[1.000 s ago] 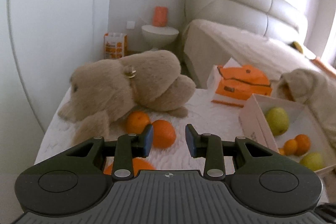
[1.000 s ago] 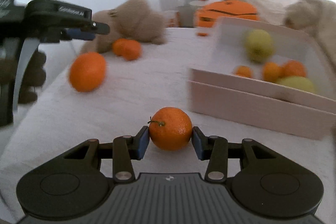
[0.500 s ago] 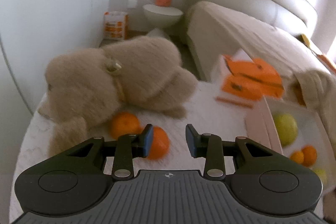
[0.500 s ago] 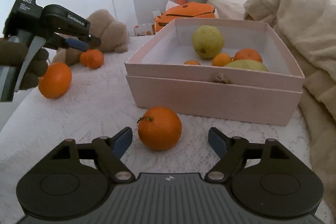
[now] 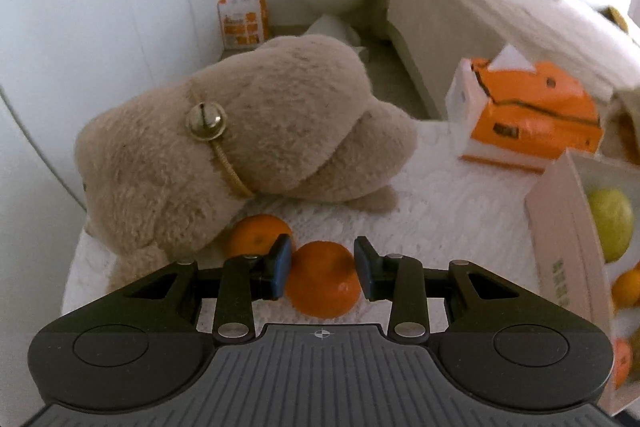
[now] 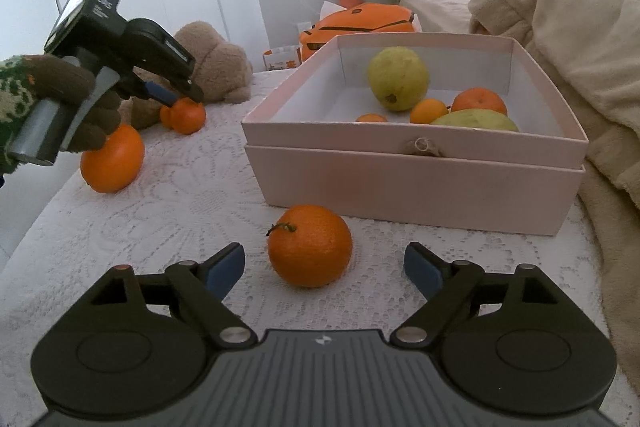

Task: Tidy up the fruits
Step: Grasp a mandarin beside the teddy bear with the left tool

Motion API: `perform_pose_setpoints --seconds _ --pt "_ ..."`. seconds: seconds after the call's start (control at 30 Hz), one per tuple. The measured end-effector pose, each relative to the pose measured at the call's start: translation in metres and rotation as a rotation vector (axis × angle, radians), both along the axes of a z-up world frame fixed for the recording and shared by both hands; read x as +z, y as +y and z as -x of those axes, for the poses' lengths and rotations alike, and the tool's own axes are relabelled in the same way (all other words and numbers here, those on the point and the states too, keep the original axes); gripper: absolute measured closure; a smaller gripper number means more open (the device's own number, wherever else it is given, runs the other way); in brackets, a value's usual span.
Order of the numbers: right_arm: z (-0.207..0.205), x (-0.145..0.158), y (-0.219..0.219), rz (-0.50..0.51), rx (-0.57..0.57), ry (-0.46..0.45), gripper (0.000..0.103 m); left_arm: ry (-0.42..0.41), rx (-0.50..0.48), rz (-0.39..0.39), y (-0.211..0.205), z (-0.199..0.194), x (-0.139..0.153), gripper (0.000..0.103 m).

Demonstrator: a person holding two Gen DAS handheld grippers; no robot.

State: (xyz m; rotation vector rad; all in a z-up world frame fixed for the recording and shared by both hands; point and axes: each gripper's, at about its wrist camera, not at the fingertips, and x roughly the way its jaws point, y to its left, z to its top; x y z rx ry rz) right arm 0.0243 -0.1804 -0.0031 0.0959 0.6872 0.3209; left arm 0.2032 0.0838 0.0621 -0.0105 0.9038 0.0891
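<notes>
Opening over the lace-covered surface (image 6: 180, 211), the right tool (image 6: 324, 255) has its jaws spreading wide, released. A stemmed orange (image 6: 310, 247) sits between them on the lace, and neither pad touches it. Just behind that orange stands a pink box (image 6: 412, 187), its front wall near the fruit. Inside the box lie a green pear-like fruit (image 6: 398, 79) against the back, a second green fruit (image 6: 476, 117) at the front right, a tangerine (image 6: 480, 101) and two smaller orange fruits (image 6: 428, 111). A beige blanket (image 6: 580, 67) is heaped against the box's right side.

The left tool (image 5: 323, 263), held in a gloved hand (image 6: 76, 99), is tilted down and clenched to its narrow gap. A second orange (image 5: 323, 281) shows between and behind the blue pads. It looks wider than the gap, and I cannot tell whether the pads touch it. A third orange (image 5: 258, 233) lies just beside it to the left, tucked against a tan plush toy (image 5: 240, 139) that wears a small bell (image 5: 206, 121) on a cord. In the right wrist view, a bigger orange (image 6: 112, 163) rests on the lace under the gloved hand, well apart from the box. An orange tissue box (image 5: 532, 119) stands beyond the pink box, near the far edge of the surface.
</notes>
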Motion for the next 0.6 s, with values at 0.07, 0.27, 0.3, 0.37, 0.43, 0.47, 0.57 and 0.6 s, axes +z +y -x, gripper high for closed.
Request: perform_pose_setpoints --seconds 0.07,0.27,0.3,0.37,0.43,0.47,0.57,0.6 --pt "0.0 0.0 0.0 0.0 -0.001 0.0 0.015 0.009 -0.019 -0.045 -0.006 0.001 -0.001 0.064" --pt "0.0 0.0 0.001 0.001 -0.001 0.0 0.014 0.018 -0.077 -0.129 -0.016 0.011 -0.004 0.06" --pt "0.0 0.0 0.001 0.002 0.0 0.0 0.014 0.018 -0.088 -0.139 -0.018 0.012 -0.005 0.06" --pt "0.0 0.0 0.002 0.001 -0.001 0.0 0.014 0.019 -0.101 -0.152 -0.019 0.013 -0.006 0.06" --pt "0.0 0.0 0.002 0.001 -0.001 0.0 0.013 0.022 -0.097 -0.144 -0.016 0.01 -0.006 0.059" --pt "0.0 0.0 0.002 0.001 -0.002 0.0 0.013 0.027 -0.097 -0.135 -0.015 0.008 -0.007 0.059" --pt "0.0 0.0 0.002 0.001 -0.002 0.0 0.013 0.036 -0.1 -0.132 -0.014 0.003 -0.007 0.059" --pt "0.0 0.0 0.002 0.0 -0.002 0.0 0.013 0.045 -0.102 -0.134 -0.015 0.003 -0.007 0.059"
